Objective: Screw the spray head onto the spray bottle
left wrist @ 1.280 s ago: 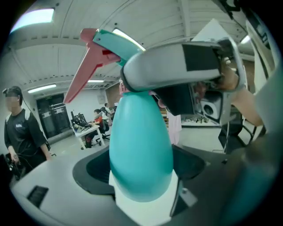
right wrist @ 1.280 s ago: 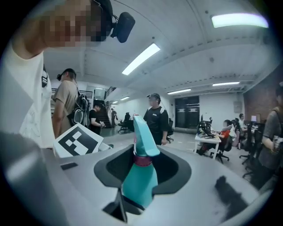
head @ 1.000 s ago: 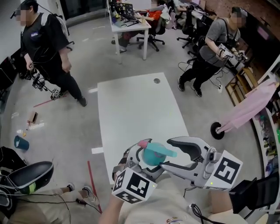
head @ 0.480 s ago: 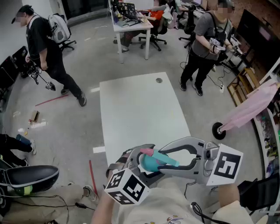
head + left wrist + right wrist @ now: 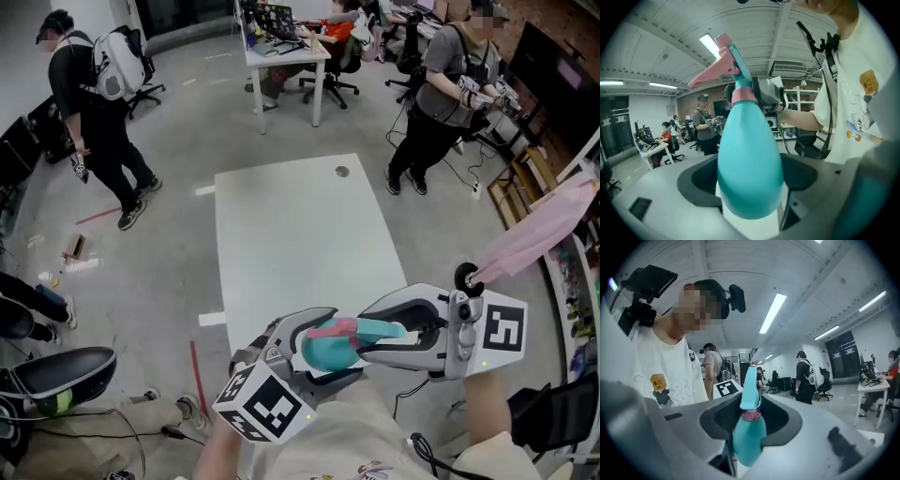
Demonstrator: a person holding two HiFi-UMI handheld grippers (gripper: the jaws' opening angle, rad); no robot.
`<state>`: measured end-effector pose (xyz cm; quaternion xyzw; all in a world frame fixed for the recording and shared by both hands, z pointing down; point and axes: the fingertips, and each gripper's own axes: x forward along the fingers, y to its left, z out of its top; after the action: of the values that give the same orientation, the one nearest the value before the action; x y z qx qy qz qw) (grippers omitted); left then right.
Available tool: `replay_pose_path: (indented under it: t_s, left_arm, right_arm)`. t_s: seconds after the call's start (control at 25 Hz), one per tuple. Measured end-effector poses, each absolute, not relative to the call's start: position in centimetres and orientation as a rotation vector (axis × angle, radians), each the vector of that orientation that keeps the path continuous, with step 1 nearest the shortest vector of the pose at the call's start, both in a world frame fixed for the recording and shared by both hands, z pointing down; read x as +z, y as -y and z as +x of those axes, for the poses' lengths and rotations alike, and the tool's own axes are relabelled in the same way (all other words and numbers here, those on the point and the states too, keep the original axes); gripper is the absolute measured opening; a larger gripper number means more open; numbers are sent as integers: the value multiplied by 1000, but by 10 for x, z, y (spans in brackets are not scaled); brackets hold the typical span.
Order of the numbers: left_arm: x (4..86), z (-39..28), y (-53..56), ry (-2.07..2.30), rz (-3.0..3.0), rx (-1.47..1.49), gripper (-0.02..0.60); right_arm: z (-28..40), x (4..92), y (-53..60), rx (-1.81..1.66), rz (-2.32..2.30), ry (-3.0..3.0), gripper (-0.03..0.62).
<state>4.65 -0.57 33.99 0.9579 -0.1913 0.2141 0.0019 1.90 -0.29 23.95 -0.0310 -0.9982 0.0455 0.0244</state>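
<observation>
While a person with a backpack stands at 10 o'clock of the head view, the left gripper sits low at 7 o'clock, its marker cube nearest the person who holds it. Its jaws are clamped on the teal spray bottle. In the left gripper view the bottle's wide belly fills the gap and the pads press on both sides. From there the bottle narrows to a pink collar, and the spray head, teal with a pink trigger, sits on that neck. In the head view the head points to 3 o'clock from the bottle, straight into the right gripper, which comes in from 4 o'clock. The right jaws have just been closing and now pinch the spray head. The right gripper view shows teal plastic filling the gap between its pads. Bottle and head are held in the air by the near end of the white table, whose top stretches away at 12 o'clock from both grippers. Another person stands at 1 o'clock.
</observation>
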Motion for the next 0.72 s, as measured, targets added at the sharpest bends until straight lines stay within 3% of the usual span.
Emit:
replay_pose_path:
  t_s: [0.72]
  left_arm:
    - [341,41,43,1189,2809,746,403]
  right_arm:
    - [21,240,36,240,489,3005,130]
